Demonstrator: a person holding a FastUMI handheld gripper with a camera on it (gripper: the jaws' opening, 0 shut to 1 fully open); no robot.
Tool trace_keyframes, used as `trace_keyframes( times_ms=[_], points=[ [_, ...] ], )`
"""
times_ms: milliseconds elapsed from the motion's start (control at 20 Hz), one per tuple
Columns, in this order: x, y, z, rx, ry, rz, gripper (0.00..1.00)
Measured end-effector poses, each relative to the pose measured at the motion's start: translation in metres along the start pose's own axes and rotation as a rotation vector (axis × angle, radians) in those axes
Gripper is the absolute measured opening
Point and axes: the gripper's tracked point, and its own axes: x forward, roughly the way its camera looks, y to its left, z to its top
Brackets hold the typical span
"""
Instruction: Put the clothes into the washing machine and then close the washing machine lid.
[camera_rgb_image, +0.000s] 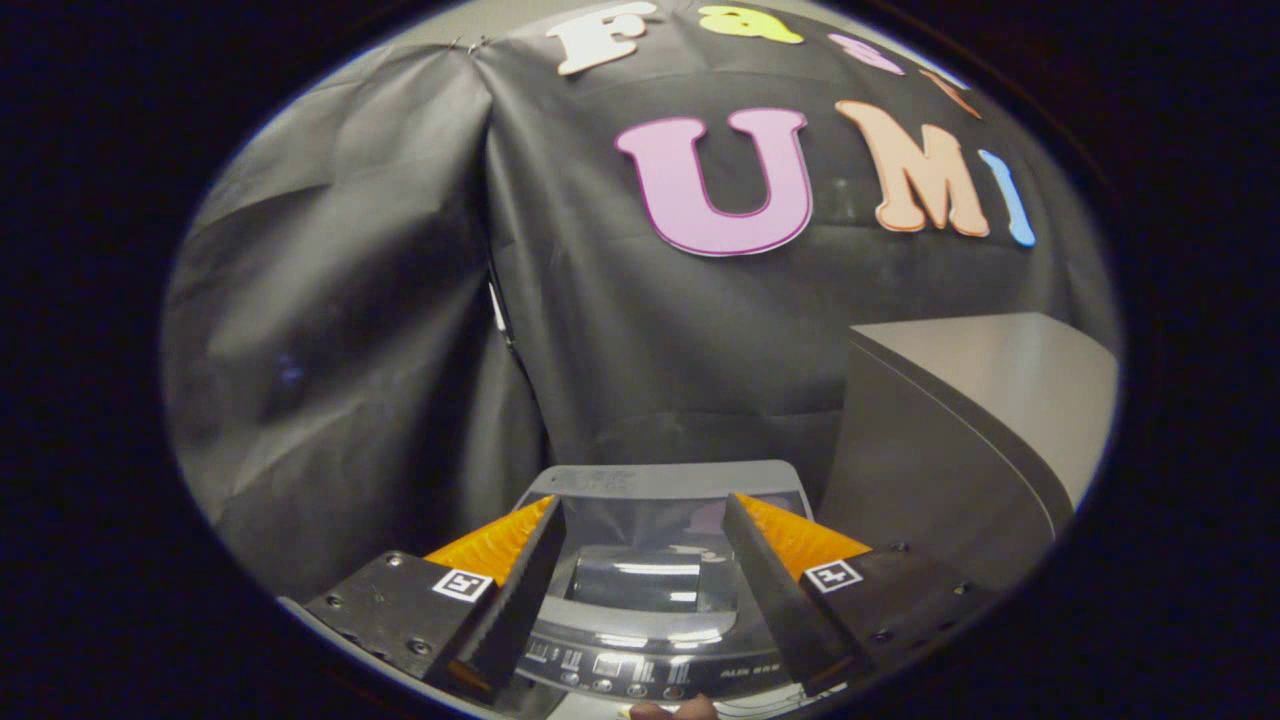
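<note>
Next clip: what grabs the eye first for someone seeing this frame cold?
The gripper stands out first, its fingers spread open with nothing between them. Just beyond and between them sits the washing machine, its glossy lid apparently closed and the control panel nearest the camera. To the machine's right stands a large grey box, with the booth's black cloth wall behind everything.

Square black-and-white marker tags, one on each finger of the gripper (640, 520), fingers spread apart with nothing between them. Washing machine (640, 610) below the fingers: small print and icons along the near control panel (620, 665) above a row of buttons, too blurred to read. Faint print on the far edge of the lid (655, 480), also unreadable.
</note>
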Motion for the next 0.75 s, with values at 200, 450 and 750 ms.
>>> trace_keyframes(
  times_ms=[200,450,750],
  points=[
    [-0.073,-0.021,-0.014,-0.042,-0.077,0.003,0.97],
    [-0.158,-0.044,-0.033,-0.126,-0.162,-0.034,0.97],
    [-0.229,-0.071,-0.073,-0.164,-0.221,-0.076,0.97]
  ],
)
